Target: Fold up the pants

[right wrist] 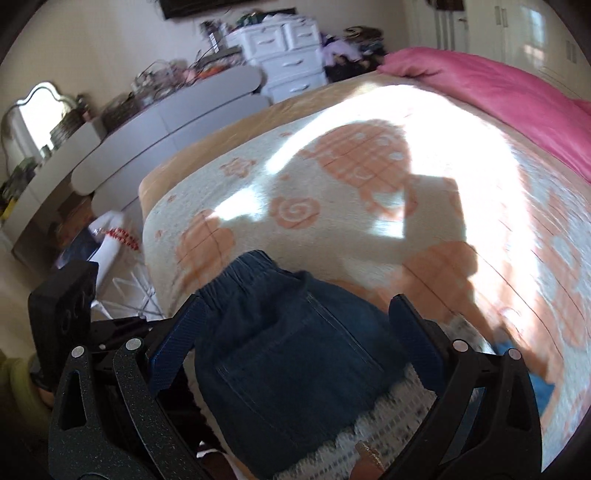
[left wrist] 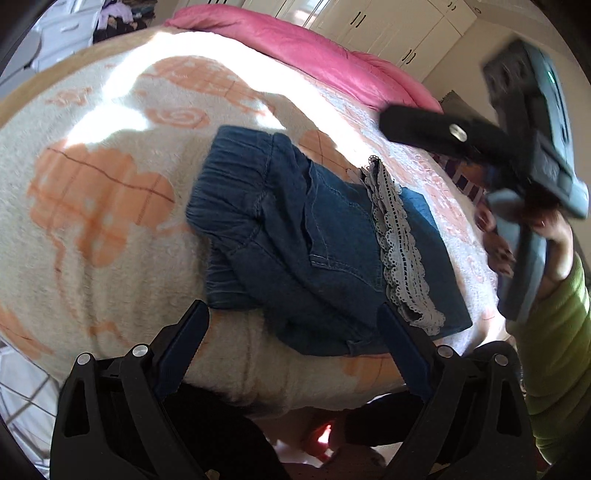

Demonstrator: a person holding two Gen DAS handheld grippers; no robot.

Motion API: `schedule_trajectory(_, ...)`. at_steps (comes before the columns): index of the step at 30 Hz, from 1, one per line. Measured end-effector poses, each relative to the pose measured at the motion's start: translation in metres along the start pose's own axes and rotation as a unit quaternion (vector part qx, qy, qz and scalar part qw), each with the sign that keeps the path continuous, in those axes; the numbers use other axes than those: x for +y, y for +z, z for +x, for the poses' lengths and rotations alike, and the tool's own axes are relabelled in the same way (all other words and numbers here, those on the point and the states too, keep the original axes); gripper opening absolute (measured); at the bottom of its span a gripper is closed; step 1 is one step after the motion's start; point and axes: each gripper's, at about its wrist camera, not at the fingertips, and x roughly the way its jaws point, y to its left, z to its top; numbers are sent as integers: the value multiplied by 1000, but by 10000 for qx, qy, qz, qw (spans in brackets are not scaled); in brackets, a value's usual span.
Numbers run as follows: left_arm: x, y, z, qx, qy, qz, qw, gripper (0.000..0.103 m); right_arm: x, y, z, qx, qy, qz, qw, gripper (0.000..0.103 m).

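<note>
The blue denim pants (left wrist: 295, 236) lie folded into a compact stack on the cream-and-orange blanket (left wrist: 92, 184), white lace hem (left wrist: 399, 243) across the top layer. My left gripper (left wrist: 291, 314) is open and empty, just short of the stack's near edge. My right gripper (right wrist: 295, 310) is open above the pants (right wrist: 288, 350), its jaws wide on either side of the fabric, holding nothing. The right gripper also shows, blurred, in the left wrist view at the far right, held in a hand with a green sleeve (left wrist: 554, 332).
A pink duvet (left wrist: 314, 48) lies along the far side of the bed. White wardrobes (left wrist: 388, 26) stand behind it. A grey dresser (right wrist: 147, 122) and white drawers (right wrist: 288, 59) stand beyond the bed's left edge. The bed's near edge drops off below the pants.
</note>
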Motion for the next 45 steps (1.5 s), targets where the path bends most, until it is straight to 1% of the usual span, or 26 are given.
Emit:
schedule_trajectory(3,2,1,3,-26,-31,-64,10000,90,7,13,28,429,206,-176,9987,94)
schedule_trajectory(5,4,2,4,-20,-66,-105,9999,88,10,18,45,663,328,-219,9970,94)
schedule_trajectory(7,7,2,5,-14,-114,-172,9998,88,14,20,61,891,392,-321,9947,94)
schedule_trajectory(9,7,3,7,-9,-128,-183,9997,88,17,23,72,983,362,-396,9937,94)
schedule_trajectory(13,10,4,11,0,-145,-236,9996,88,23,22,93,1338,720,-459,9873,94)
schedule_trajectory(14,11,4,11,-4,-162,-266,9995,88,24,19,102,1512,749,-463,9846,90)
schedule_trajectory(15,12,4,12,-5,-180,-304,9994,88,24,15,107,1609,802,-461,9826,64)
schedule_trajectory(16,12,4,12,0,-194,-336,9992,88,24,13,109,1634,848,-466,9818,58)
schedule_trajectory(17,13,4,12,-2,-213,-359,9991,88,22,10,104,1510,908,-457,9833,53)
schedule_trajectory(18,13,5,12,-21,-234,-367,9991,89,21,9,99,1403,996,-420,9842,45)
schedule_trajectory(20,14,6,9,-66,-251,-370,9990,90,10,7,79,1111,1147,-252,9868,34)
schedule_trajectory(21,14,7,7,-99,-247,-372,9990,90,4,5,67,948,1260,-132,9874,30)
schedule_trajectory(23,13,9,4,-151,-341,-385,9986,91,-9,1,45,633,1497,60,9867,30)
schedule_trajectory(26,6,17,6,-123,-715,-444,9964,91,-26,-6,12,226,1666,251,9855,30)
schedule_trajectory(28,0,21,11,-64,-784,-407,9961,91,-35,-10,-5,24,1640,335,9859,30)
schedule_trajectory(29,-3,24,16,-2,-885,-442,9951,91,-42,-13,-14,-73,1657,398,9853,30)
schedule_trajectory(32,-14,34,29,87,-1410,-555,9884,91,-59,-20,-33,-281,1652,490,9846,31)
schedule_trajectory(34,-26,39,32,84,-1550,-482,9867,90,-68,-26,-44,-422,1601,606,9843,33)
schedule_trajectory(37,-51,46,29,-117,-1620,-172,9866,90,-81,-34,-59,-658,1549,760,9828,43)
schedule_trajectory(38,-61,48,29,-140,-1714,-121,9850,90,-86,-37,-65,-750,1558,803,9817,46)
schedule_trajectory(40,-78,50,30,-112,-1837,53,9829,90,-98,-47,-82,-976,1526,934,9790,56)
schedule_trajectory(41,-90,49,33,-48,-1913,226,9813,90,-107,-55,-91,-1105,1477,1056,9771,63)
schedule_trajectory(43,-104,46,40,110,-2062,467,9773,90,-123,-69,-106,-1307,1374,1333,9728,65)
schedule_trajectory(45,-121,36,51,389,-2214,701,9719,90,-136,-86,-115,-1370,1031,1560,9728,67)
